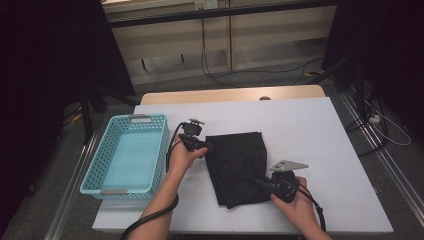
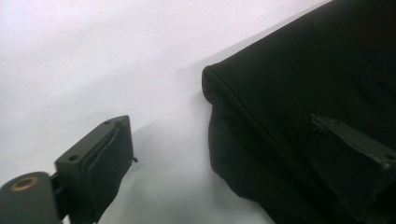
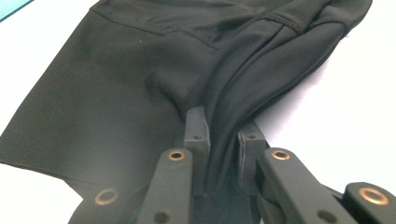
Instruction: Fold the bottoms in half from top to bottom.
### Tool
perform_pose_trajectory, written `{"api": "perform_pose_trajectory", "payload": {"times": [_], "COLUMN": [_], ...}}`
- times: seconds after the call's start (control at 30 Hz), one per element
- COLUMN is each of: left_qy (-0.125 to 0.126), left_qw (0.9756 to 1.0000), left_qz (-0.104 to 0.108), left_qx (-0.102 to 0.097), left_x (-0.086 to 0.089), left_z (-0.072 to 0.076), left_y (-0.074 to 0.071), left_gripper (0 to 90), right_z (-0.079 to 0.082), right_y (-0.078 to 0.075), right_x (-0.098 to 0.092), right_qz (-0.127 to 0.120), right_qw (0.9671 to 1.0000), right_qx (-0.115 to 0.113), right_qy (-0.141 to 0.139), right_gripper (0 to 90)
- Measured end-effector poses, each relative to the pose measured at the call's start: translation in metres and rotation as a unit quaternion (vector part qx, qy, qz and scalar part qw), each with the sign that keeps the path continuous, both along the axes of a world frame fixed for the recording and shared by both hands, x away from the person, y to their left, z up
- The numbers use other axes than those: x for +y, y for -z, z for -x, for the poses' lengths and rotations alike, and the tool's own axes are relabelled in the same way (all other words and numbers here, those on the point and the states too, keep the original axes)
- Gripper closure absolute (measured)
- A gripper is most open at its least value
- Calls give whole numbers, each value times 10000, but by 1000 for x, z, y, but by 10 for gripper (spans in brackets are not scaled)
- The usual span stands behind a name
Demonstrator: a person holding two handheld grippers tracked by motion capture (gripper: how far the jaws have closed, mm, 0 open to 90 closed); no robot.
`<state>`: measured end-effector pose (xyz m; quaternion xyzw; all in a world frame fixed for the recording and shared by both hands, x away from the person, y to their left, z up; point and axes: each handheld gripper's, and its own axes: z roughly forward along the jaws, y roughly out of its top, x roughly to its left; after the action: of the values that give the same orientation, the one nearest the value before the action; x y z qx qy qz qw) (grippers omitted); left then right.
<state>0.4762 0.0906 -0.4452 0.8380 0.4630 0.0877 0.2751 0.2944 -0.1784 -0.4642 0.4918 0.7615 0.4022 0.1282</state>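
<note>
Right tongs [image 3: 223, 140] clamped on black cloth [image 1: 237, 165]; left tongs [image 2: 233, 158] open, apparently untouching. Risk: thin fold slipping free under pull.

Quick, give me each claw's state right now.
Left claw: open, jaws straddling the edge of the black cloth, not gripping.
Right claw: shut on the black cloth's near edge.

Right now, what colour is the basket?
Light blue basket, clearest in the high view.
</note>
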Motion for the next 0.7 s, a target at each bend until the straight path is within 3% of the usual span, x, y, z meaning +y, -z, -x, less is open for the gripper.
{"api": "perform_pose_trajectory", "payload": {"times": [0.2, 0.33, 0.5, 0.6, 0.7], "left_qy": [-47, -52, -25, -39, -60], "left_qw": [9997, 9999, 9996, 9978, 9967], "left_qz": [-207, -132, -114, 49, -36], "left_qx": [-73, -51, 271, 658, 812], "left_x": [-10, -14, -19, -21, -24], "left_z": [2, 7, 5, -1, -6], "left_y": [1, -2, -8, -10, -13], "left_gripper": [156, 353, 587, 741, 779], "right_z": [1, 1, 1, 1, -1], "right_y": [0, 0, 0, 0, -2], "right_x": [1, 2, 1, 2, 2], "right_qz": [61, 50, 8, 35, 28], "right_qw": [10000, 10000, 10000, 10000, 10000], "right_qx": [-47, -46, -19, -24, 2], "right_qy": [-2, 21, 32, 14, 2], "right_gripper": [788, 788, 790, 791, 794]}}
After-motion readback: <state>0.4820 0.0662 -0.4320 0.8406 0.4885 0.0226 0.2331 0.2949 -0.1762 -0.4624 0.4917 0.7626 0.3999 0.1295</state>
